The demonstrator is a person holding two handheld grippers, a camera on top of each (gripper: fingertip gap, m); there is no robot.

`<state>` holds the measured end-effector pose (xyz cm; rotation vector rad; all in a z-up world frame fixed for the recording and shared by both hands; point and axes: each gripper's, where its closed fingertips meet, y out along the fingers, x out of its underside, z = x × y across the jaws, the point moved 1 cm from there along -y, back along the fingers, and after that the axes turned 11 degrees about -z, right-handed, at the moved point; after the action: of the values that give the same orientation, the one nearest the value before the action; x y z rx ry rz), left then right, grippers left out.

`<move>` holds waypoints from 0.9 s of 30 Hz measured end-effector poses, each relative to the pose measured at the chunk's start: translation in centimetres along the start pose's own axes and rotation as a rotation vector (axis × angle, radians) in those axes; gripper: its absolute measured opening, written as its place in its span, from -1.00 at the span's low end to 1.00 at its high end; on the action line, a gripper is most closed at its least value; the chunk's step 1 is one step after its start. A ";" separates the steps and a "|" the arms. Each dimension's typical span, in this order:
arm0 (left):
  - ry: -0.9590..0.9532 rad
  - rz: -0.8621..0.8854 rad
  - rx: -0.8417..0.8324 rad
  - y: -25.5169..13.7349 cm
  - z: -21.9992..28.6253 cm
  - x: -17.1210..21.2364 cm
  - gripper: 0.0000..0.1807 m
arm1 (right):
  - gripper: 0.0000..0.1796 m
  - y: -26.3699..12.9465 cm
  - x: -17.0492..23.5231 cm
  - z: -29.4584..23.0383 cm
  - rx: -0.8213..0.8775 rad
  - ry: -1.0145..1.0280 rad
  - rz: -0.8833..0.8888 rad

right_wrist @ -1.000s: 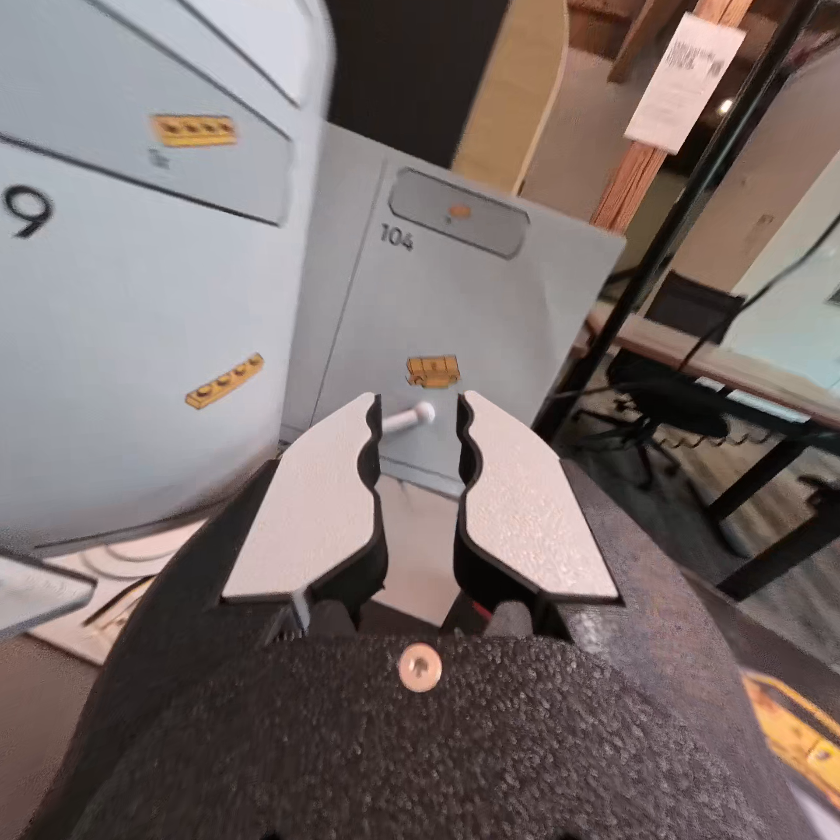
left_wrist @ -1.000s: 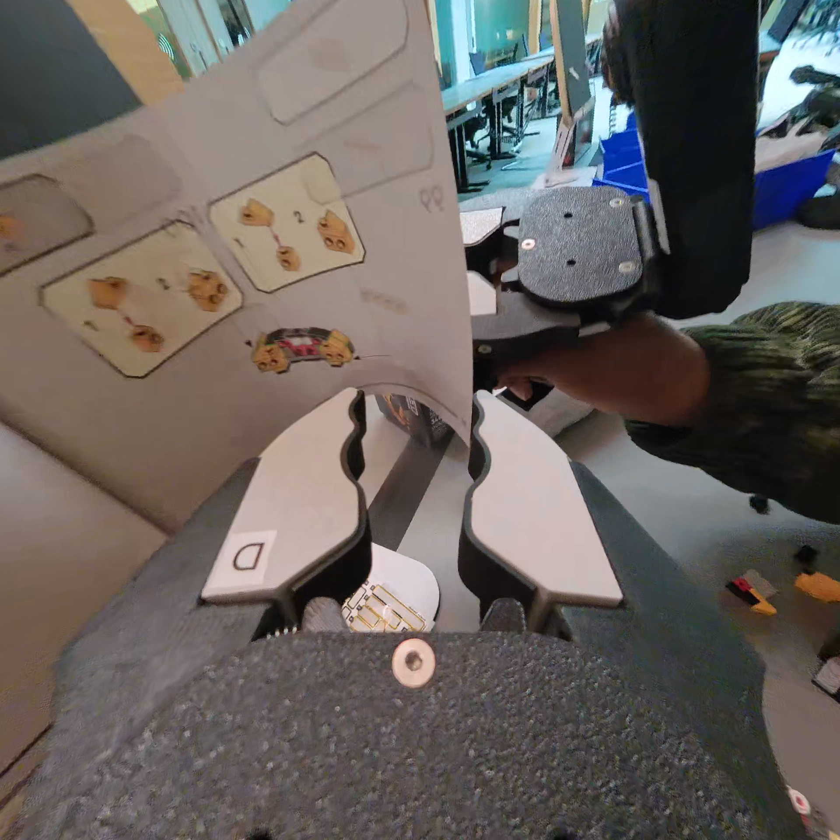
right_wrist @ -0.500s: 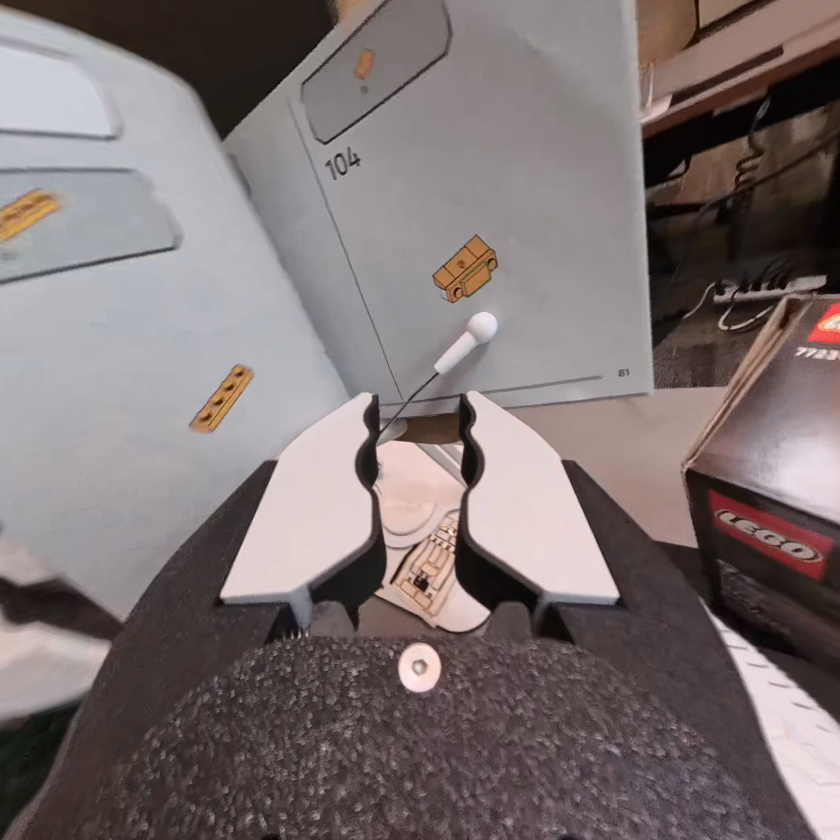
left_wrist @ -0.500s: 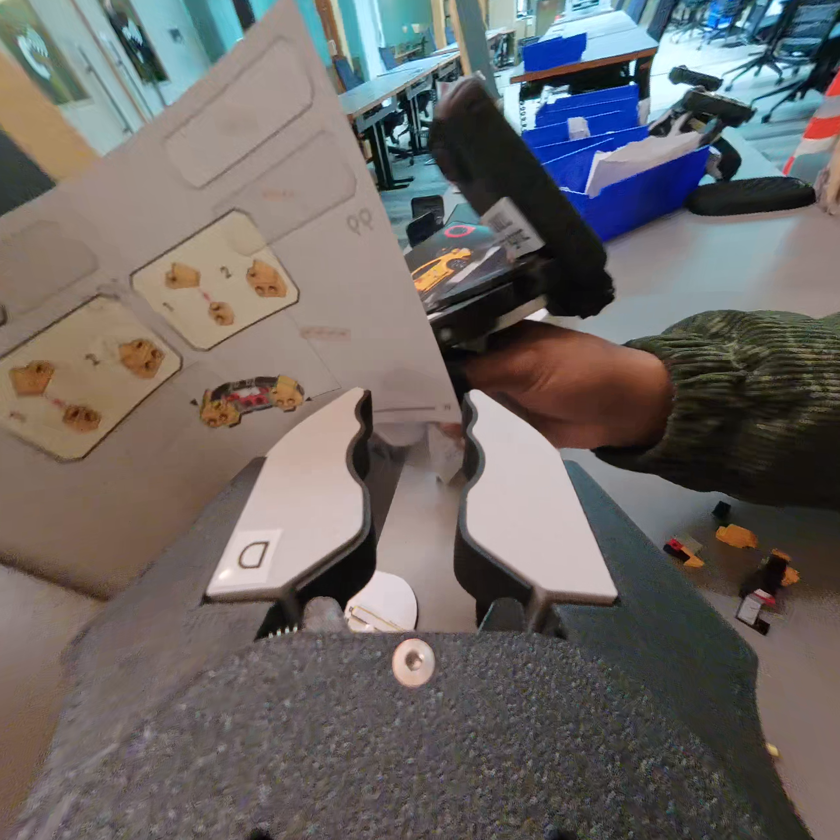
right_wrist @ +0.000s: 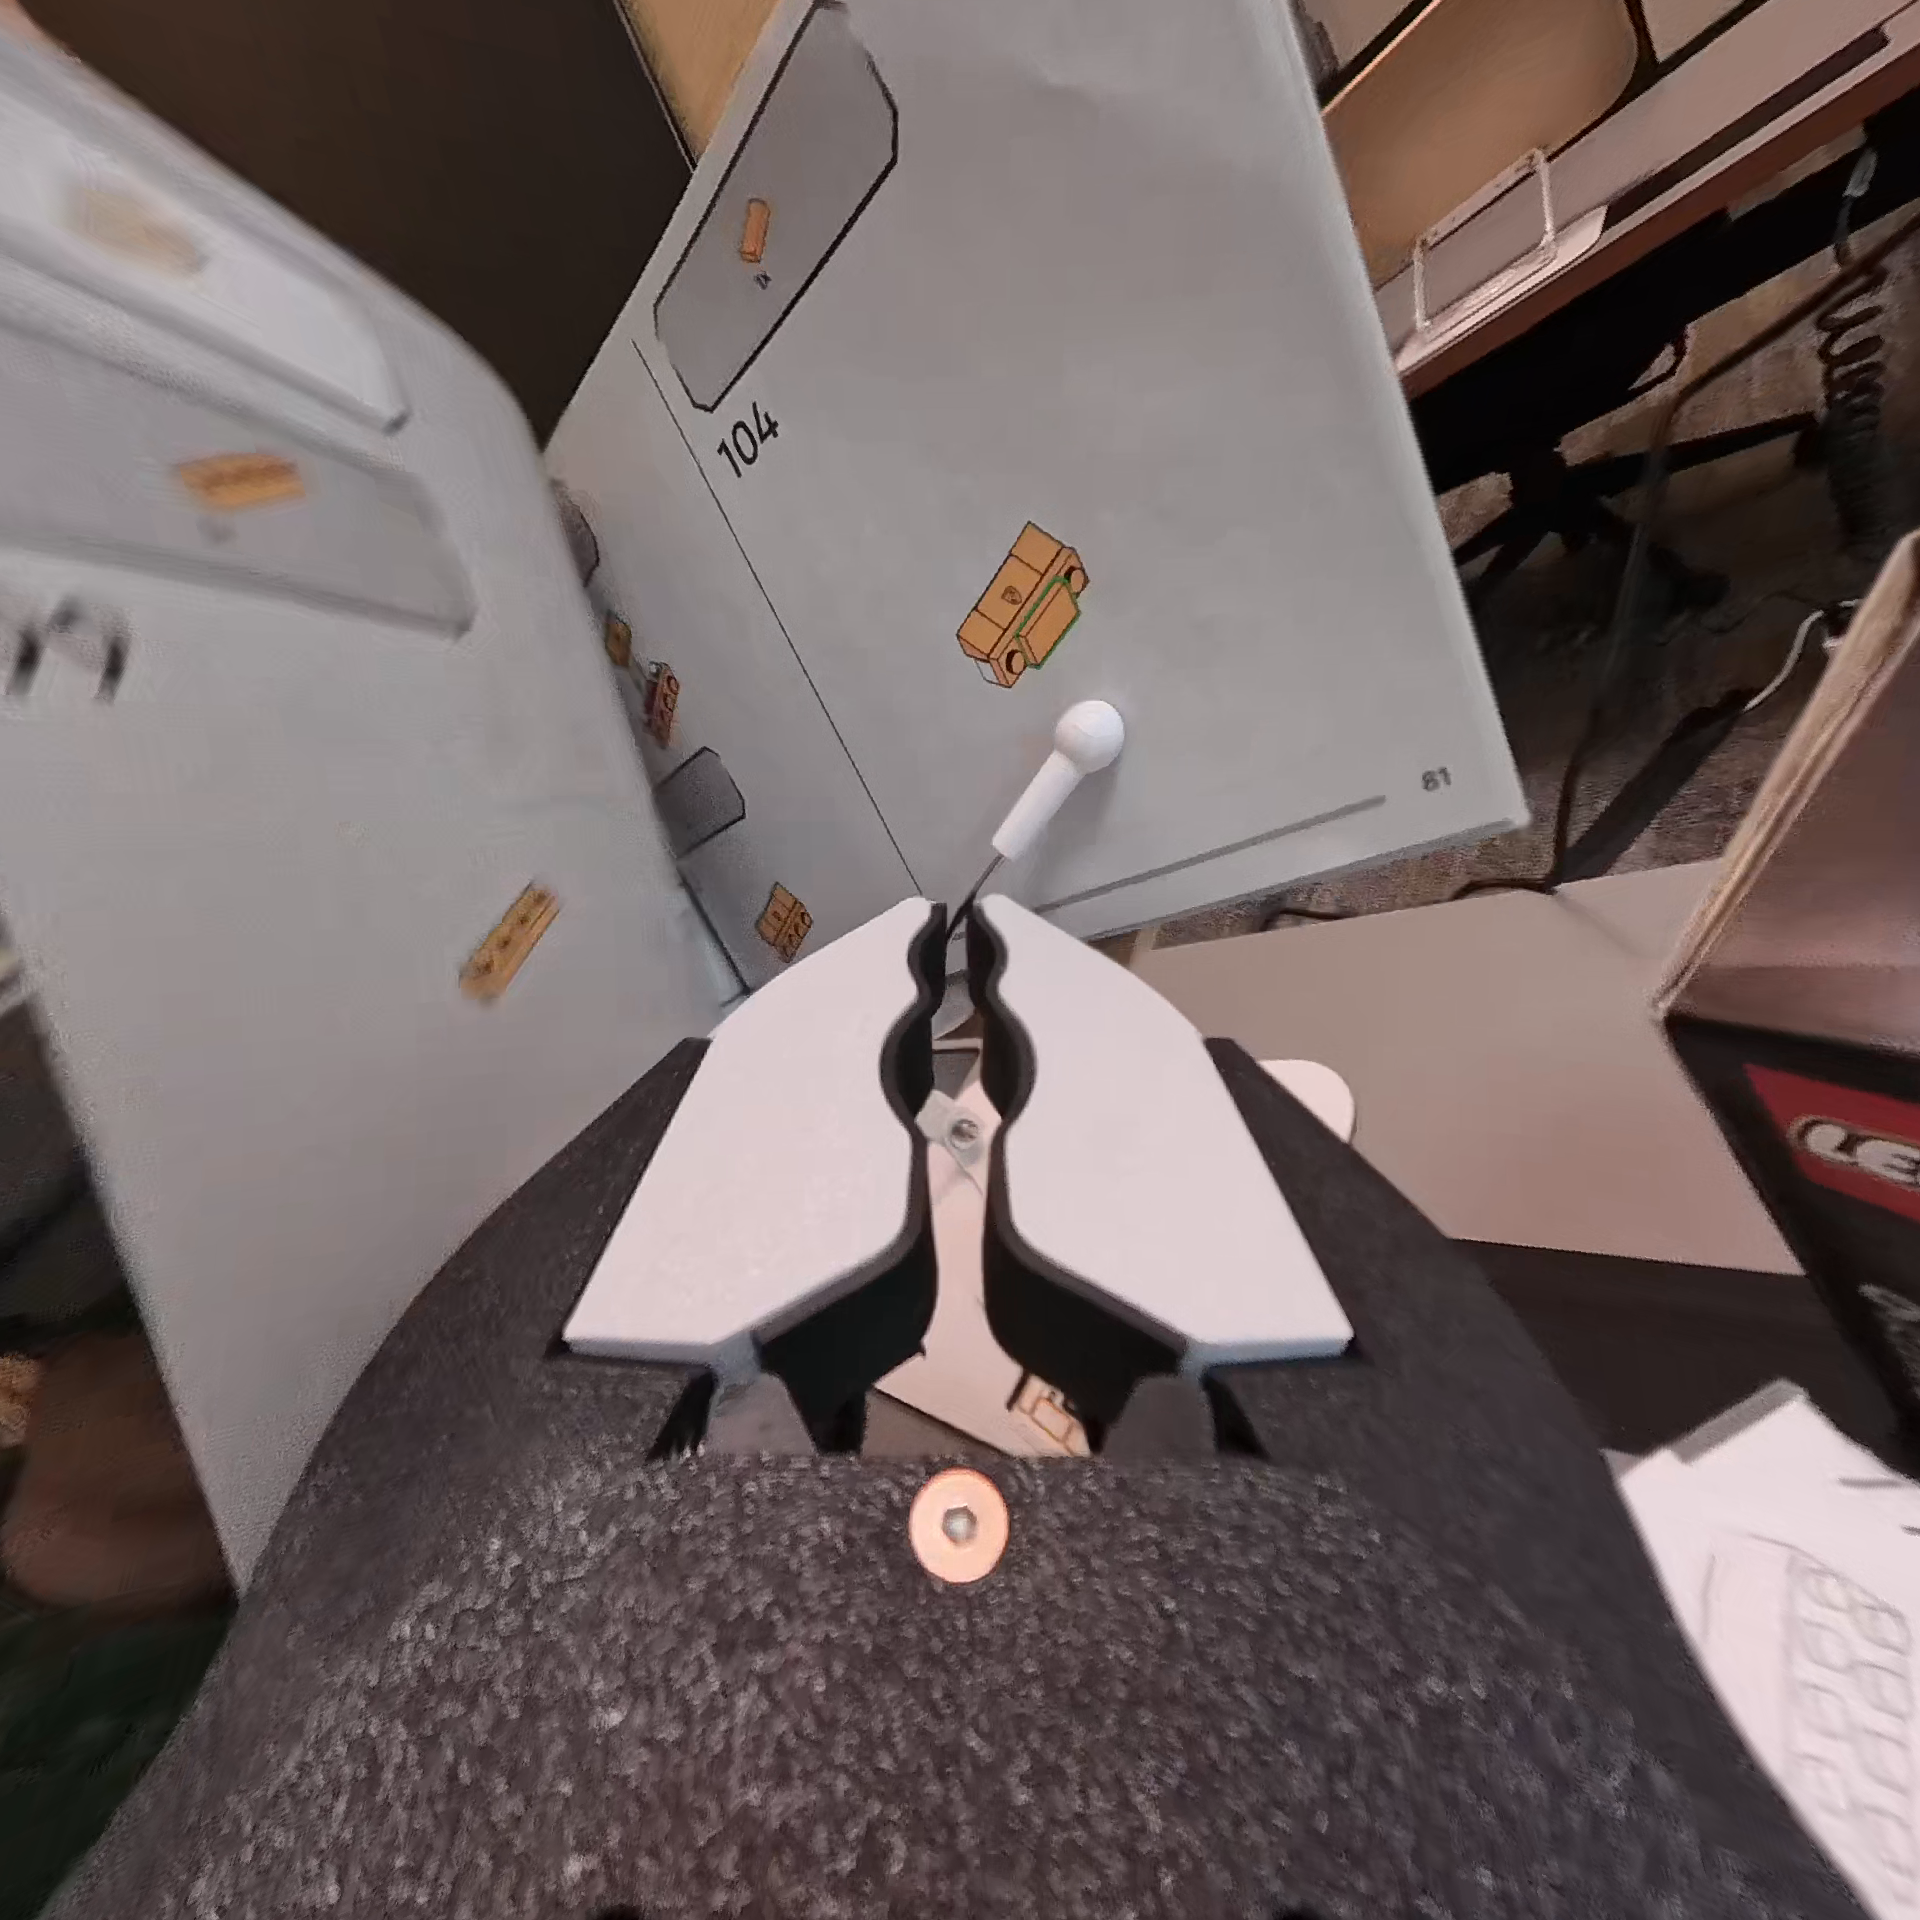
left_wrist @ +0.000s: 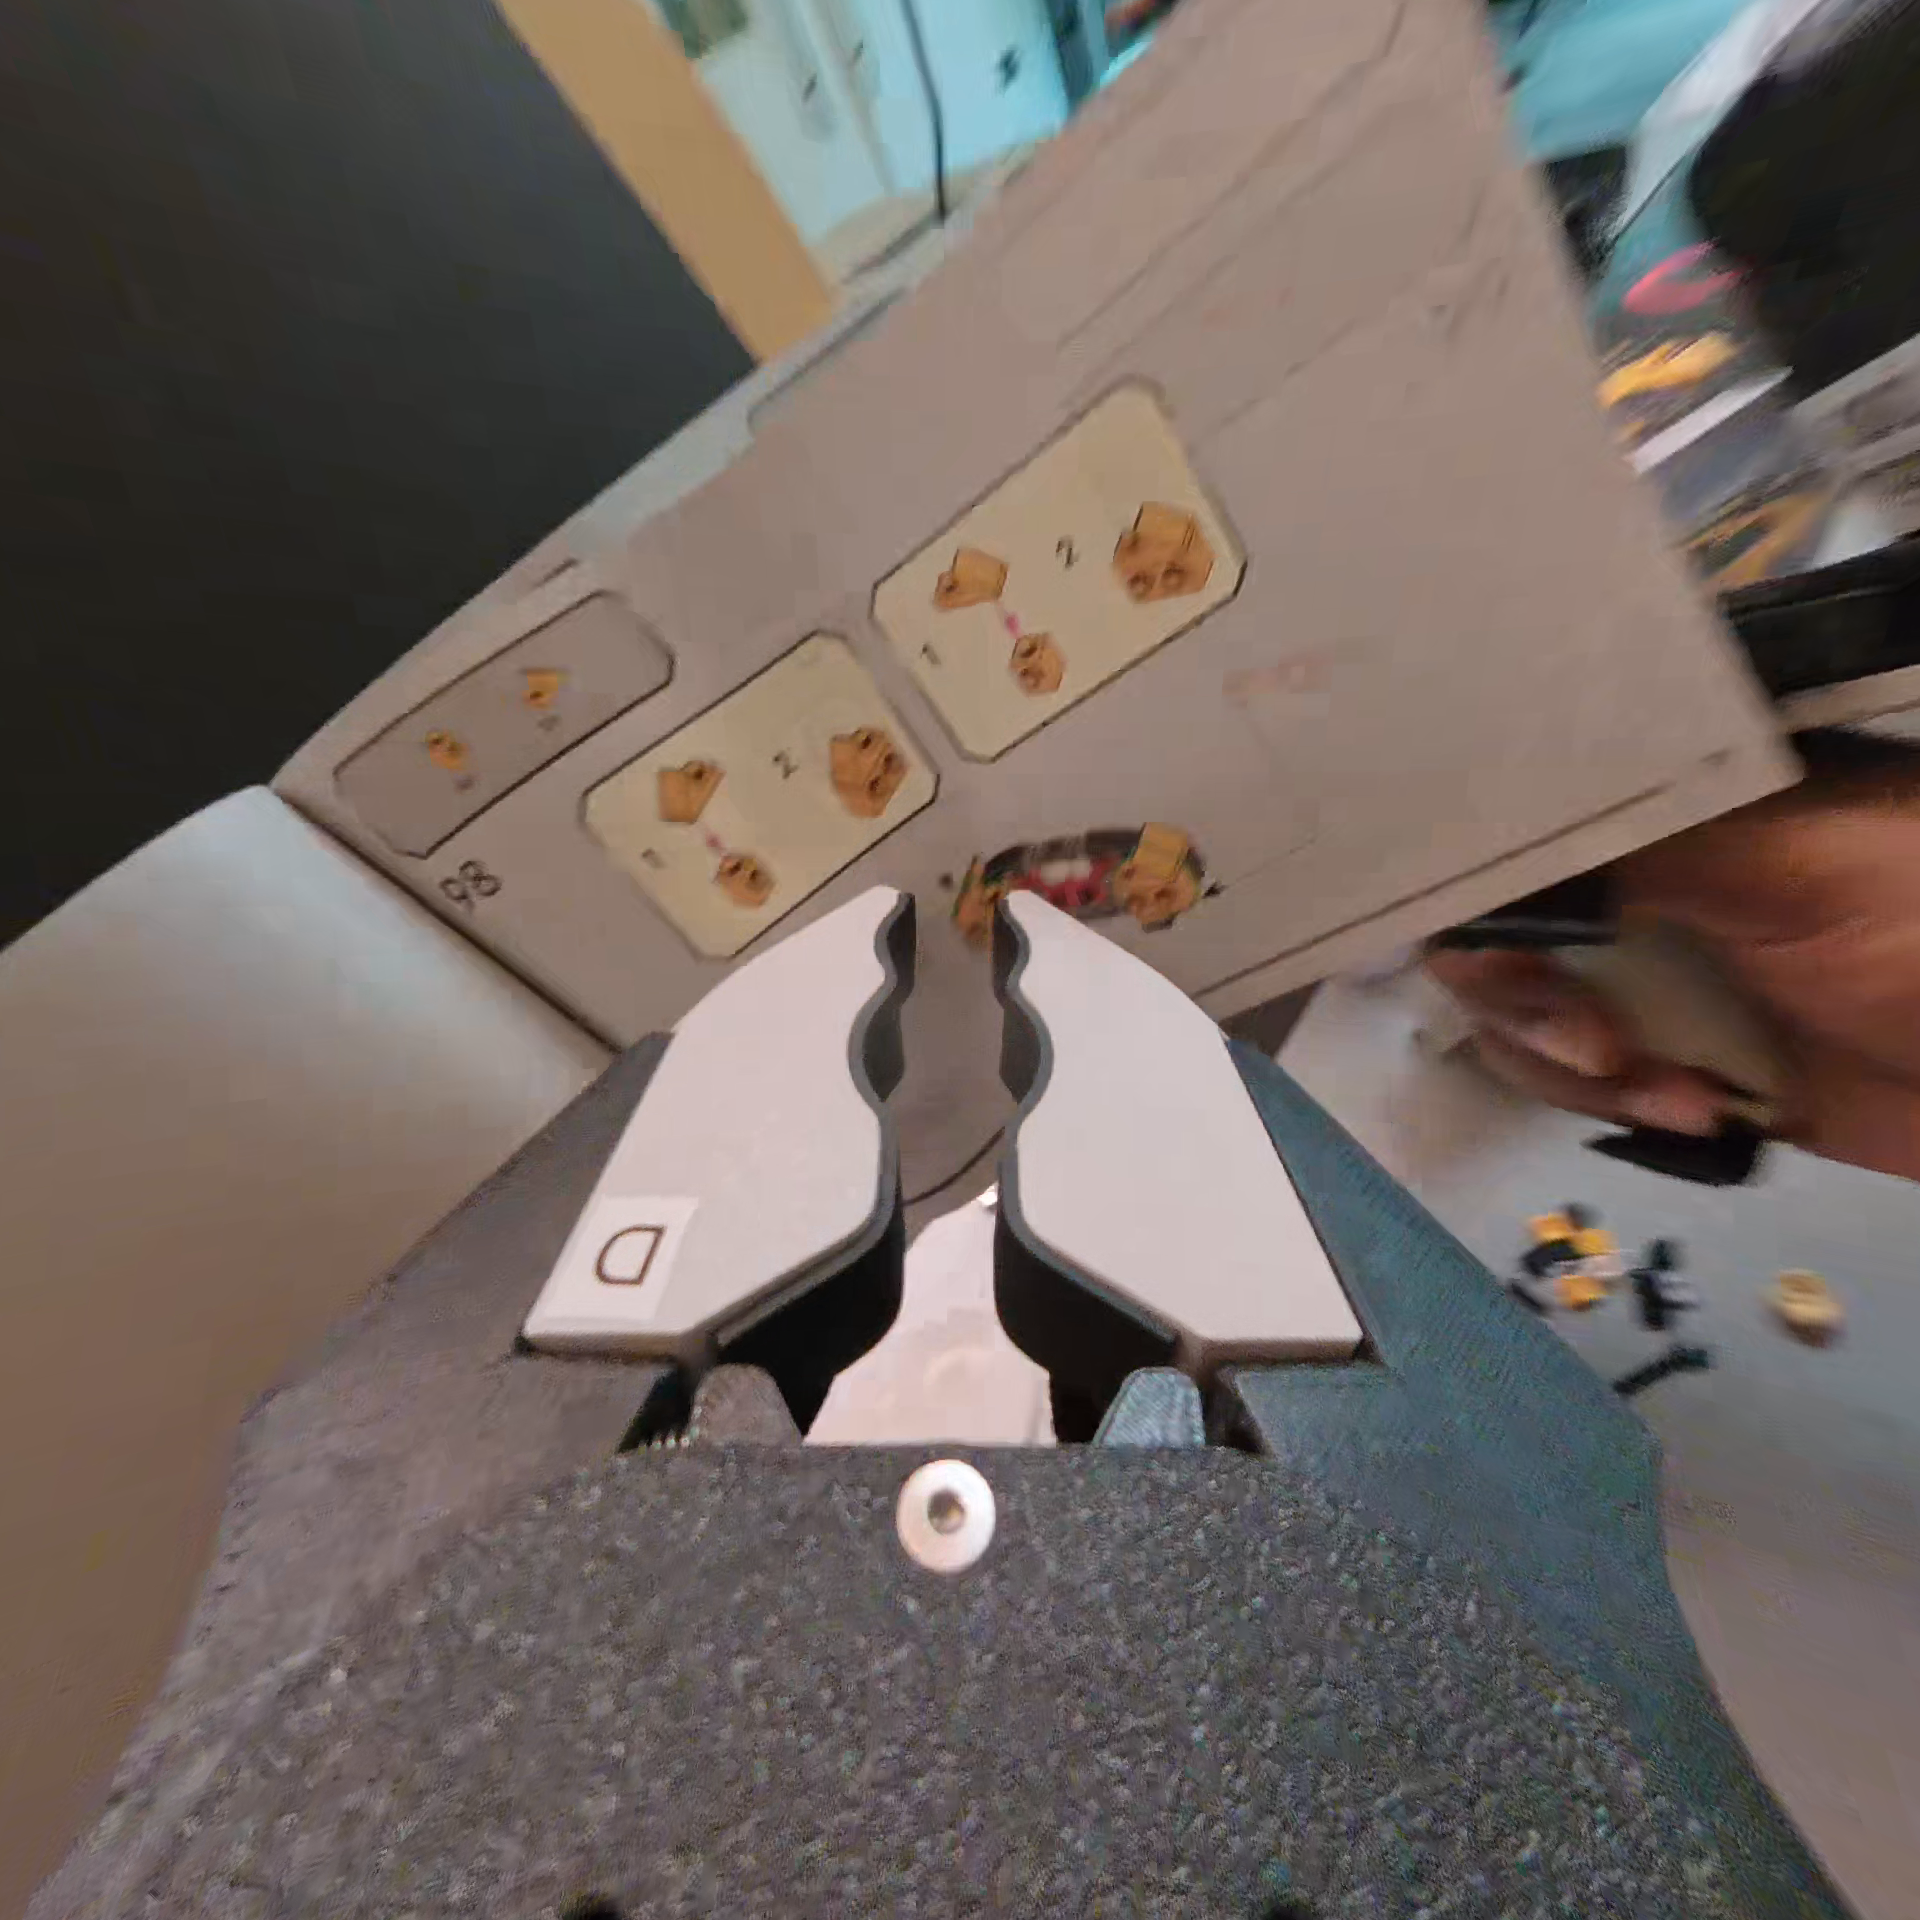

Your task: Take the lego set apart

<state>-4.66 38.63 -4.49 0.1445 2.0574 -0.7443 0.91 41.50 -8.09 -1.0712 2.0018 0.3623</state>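
Orange lego pieces (left_wrist: 1579, 1262) (scattered), right of left hand-held gripper (left_wrist: 951, 914)

Table: I see a grey table top (left_wrist: 1766, 1507), pale and smooth.
Loose bricks: small yellow and black pieces (left_wrist: 1590, 1262) lie scattered on it at the right.
Box: a dark cardboard box (right_wrist: 1829, 1039) stands on it at the right edge.

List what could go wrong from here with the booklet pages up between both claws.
1. The raised instruction booklet page fills the left wrist view, hiding much of the table, so a claw could move blind.
2. The right claw is nearly closed right by a page edge and could crease or tear it.
3. Loose lego pieces lie close by and could be knocked away.
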 end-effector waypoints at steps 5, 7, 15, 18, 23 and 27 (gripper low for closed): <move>0.034 -0.070 -0.081 2.0 -0.5 0.1 -0.86 | -0.98 -0.1 0.3 0.2 -0.077 0.120 0.062; 0.022 -0.079 -0.089 2.5 -0.5 -0.1 -0.86 | -0.98 -0.3 0.7 0.5 -0.096 0.172 0.079; -0.021 -0.104 -0.140 3.5 -1.1 0.0 -0.92 | -0.97 -0.8 2.6 1.3 -0.075 0.242 0.197; -0.025 -0.104 -0.156 3.7 -1.3 0.0 -0.95 | -0.97 -1.2 2.5 0.6 -0.038 0.172 0.234; -0.023 -0.093 -0.160 3.7 -1.3 0.0 -0.97 | -0.97 -1.5 1.3 -0.7 0.137 -0.189 0.220; -0.023 -0.091 -0.147 3.7 -1.2 0.0 -0.97 | -0.97 -0.8 0.2 -1.6 0.224 -0.385 0.167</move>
<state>-4.13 42.28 -5.64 -0.0407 2.0995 -0.6441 0.67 39.97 -7.22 -0.6406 1.7392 0.3886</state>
